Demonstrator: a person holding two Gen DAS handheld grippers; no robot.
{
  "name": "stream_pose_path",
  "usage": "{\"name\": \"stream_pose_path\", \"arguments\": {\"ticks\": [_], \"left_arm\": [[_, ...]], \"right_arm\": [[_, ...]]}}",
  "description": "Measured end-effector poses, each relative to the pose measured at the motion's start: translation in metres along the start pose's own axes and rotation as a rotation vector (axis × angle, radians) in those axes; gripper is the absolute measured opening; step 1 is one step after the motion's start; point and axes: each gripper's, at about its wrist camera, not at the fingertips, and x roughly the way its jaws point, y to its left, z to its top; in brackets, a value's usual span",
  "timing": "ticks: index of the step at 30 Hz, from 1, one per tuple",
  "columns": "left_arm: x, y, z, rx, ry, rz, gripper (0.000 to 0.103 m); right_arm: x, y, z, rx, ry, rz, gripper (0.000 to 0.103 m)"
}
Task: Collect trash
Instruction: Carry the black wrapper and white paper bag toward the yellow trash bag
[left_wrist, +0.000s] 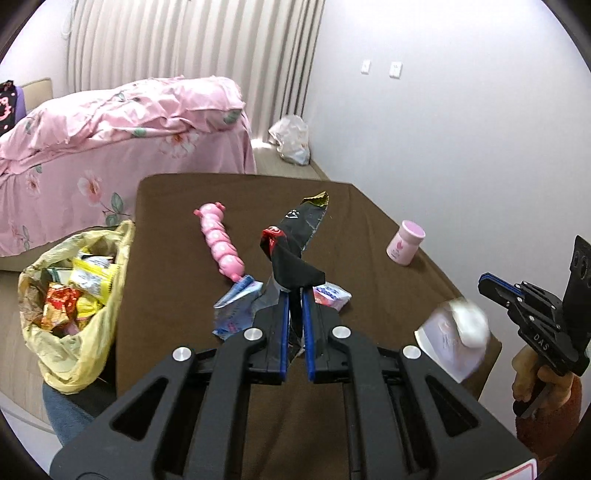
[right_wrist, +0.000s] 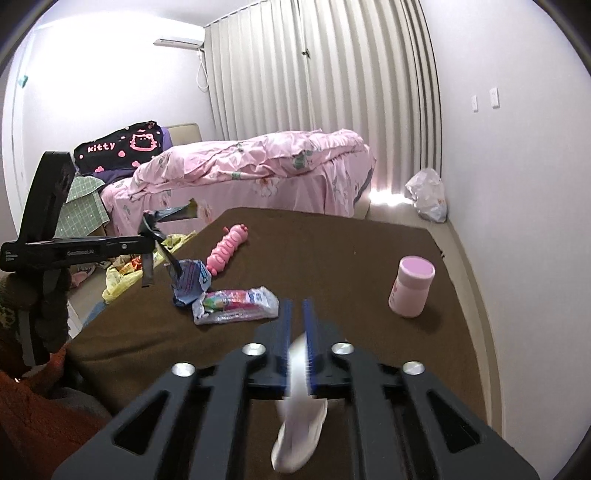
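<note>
On bed, "kitty" cushion (right_wrist: 122, 147); left hand-held gripper (left_wrist: 294, 291) pinching black wrapper (left_wrist: 295, 240), right hand-held gripper (right_wrist: 298, 314) pinching white packet (right_wrist: 299, 424).

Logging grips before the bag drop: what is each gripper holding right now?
Left gripper: shut on the black snack wrapper.
Right gripper: shut on a white wrapper.
</note>
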Motion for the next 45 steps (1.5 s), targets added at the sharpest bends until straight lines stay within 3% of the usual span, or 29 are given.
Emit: {"name": "stream_pose_path", "arguments": {"ticks": [6,7,8,9,16,20,25,27,30,36,40,43,44,45], "left_arm": [[-0.007,0.011,-0.004,-0.036,-0.003,-0.011,0.007],[-0.006,0.012,-0.006,-0.037,0.001,-0.014,0.007],[-0.005,0.012,-0.007,-0.039,0.005,-0.017,0.007],[-0.002,0.012,-0.008,-0.041,0.013,-0.021,0.007],[0.015,0.009,-0.017,-0.044,0.065,-0.034,0.007],[0.015,0.007,-0.018,-0.032,0.066,-0.025,0.007],[0.018,0.006,-0.020,-0.035,0.080,-0.029,0.007],[0.019,0.003,-0.021,-0.024,0.089,-0.027,0.007],[0.020,0.001,-0.022,-0.018,0.092,-0.025,0.007],[0.023,0.002,-0.023,-0.022,0.103,-0.022,0.007],[0.024,0.002,-0.023,-0.024,0.105,-0.023,0.007],[0.024,0.002,-0.023,-0.023,0.103,-0.023,0.007],[0.024,0.002,-0.023,-0.024,0.104,-0.023,0.007],[0.024,0.002,-0.023,-0.023,0.103,-0.022,0.007]], "right_arm": [[0.003,-0.017,-0.009,0.079,0.047,0.039,0.009],[0.003,-0.021,-0.014,0.088,0.062,0.026,0.023],[0.003,-0.023,-0.018,0.093,0.074,0.018,0.049],[0.001,-0.028,-0.026,0.103,0.086,0.013,0.055],[0.011,-0.058,-0.066,0.187,0.176,-0.080,0.056],[-0.002,-0.067,-0.074,0.178,0.130,-0.131,0.060],[-0.023,-0.093,-0.083,0.268,0.078,-0.189,0.061],[-0.027,-0.093,-0.085,0.258,0.063,-0.177,0.061],[-0.030,-0.085,-0.084,0.224,0.048,-0.067,0.061],[-0.046,-0.081,-0.075,0.198,-0.059,-0.077,0.061],[-0.032,-0.090,-0.084,0.196,0.054,-0.159,0.061],[-0.018,-0.096,-0.100,0.249,0.105,-0.151,0.052],[-0.009,-0.098,-0.106,0.277,0.144,-0.134,0.037],[-0.006,-0.098,-0.110,0.288,0.152,-0.123,0.033]]}}
